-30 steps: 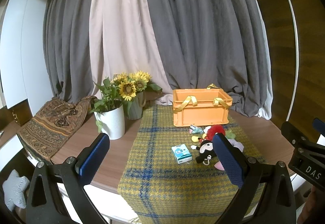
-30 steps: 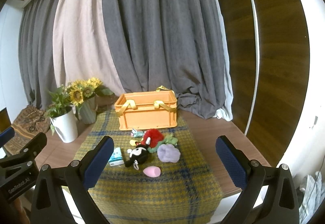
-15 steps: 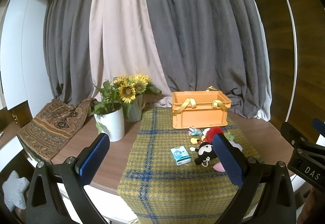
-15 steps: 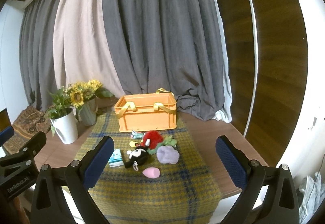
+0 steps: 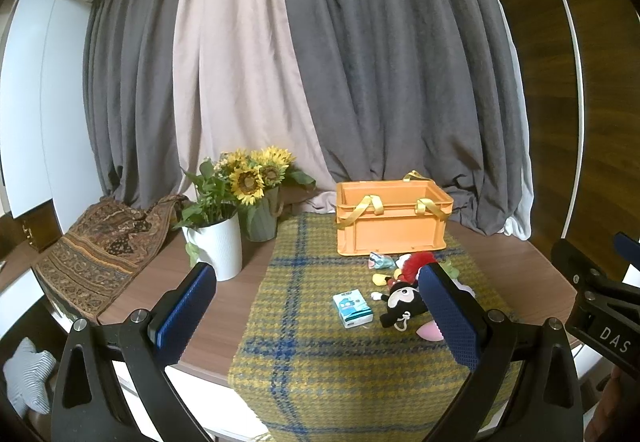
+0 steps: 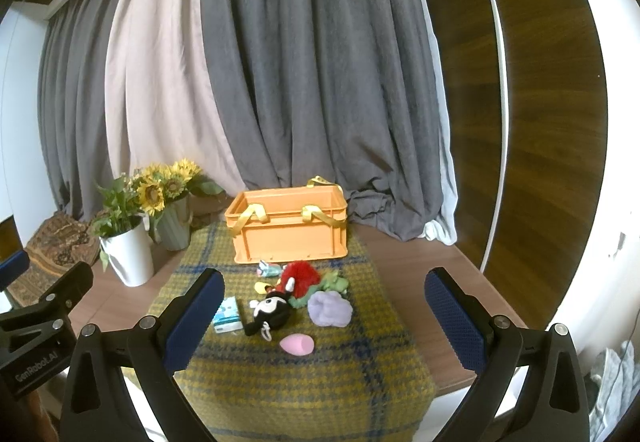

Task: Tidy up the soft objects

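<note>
Left gripper (image 5: 318, 316): blue-padded jaws wide apart, holding nothing; raised over the near edge of the tabletop
White ribbed pot of green leaves (image 6: 128, 256): on bare wood near the tabletop's left edge; a grey-green vase of sunflowers (image 6: 172, 219) just behind it
Yellow-and-blue plaid woven runner (image 6: 304, 382): down the middle of the brown wooden tabletop (image 6: 404, 254), overhanging the near edge
Orange plastic crate with yellow ribbon handles (image 6: 288, 228): at the runner's far end; open top
Small white-and-teal packet (image 6: 228, 316): leftmost of the loose things on the runner
Black-and-white plush toy (image 6: 272, 312): just right of the packet; a red fuzzy plush (image 6: 300, 278) touching behind it
Lilac fluffy pad (image 6: 330, 308): right of the black plush; a pink egg-shaped sponge (image 6: 297, 344) nearer the near edge
Right gripper (image 6: 324, 316): jaws wide apart, empty; over the near edge
</note>
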Demonstrator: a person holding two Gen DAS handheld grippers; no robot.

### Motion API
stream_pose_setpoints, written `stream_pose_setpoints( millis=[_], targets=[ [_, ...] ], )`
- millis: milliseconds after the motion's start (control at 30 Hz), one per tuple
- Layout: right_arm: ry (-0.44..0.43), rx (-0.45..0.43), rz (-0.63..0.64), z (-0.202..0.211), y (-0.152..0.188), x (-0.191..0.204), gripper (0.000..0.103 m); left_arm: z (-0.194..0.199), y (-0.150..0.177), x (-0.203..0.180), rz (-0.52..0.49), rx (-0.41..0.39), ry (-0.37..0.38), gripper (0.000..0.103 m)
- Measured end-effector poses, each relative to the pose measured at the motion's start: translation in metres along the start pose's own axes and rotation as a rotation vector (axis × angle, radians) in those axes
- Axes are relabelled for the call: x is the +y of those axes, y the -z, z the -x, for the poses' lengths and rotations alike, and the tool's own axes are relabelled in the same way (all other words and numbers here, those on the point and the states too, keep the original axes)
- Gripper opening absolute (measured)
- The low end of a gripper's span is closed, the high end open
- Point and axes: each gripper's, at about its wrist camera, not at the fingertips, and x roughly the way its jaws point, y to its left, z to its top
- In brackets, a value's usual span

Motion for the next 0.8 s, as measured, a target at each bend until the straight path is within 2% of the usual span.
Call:
stream_pose_setpoints(
  millis=[233,800],
  targets=[
    [0.000,-0.005,-0.005,-0.003,-0.001,-0.001,0.102,-0.006,-0.005,-0.009,-0.005,-0.002,0.004,0.103],
    [0.000,0.000,-0.005,-0.010,0.001,0.005,0.102,-0.013,0.006,-0.008,-0.011,0.000,0.016,0.103]
  ],
)
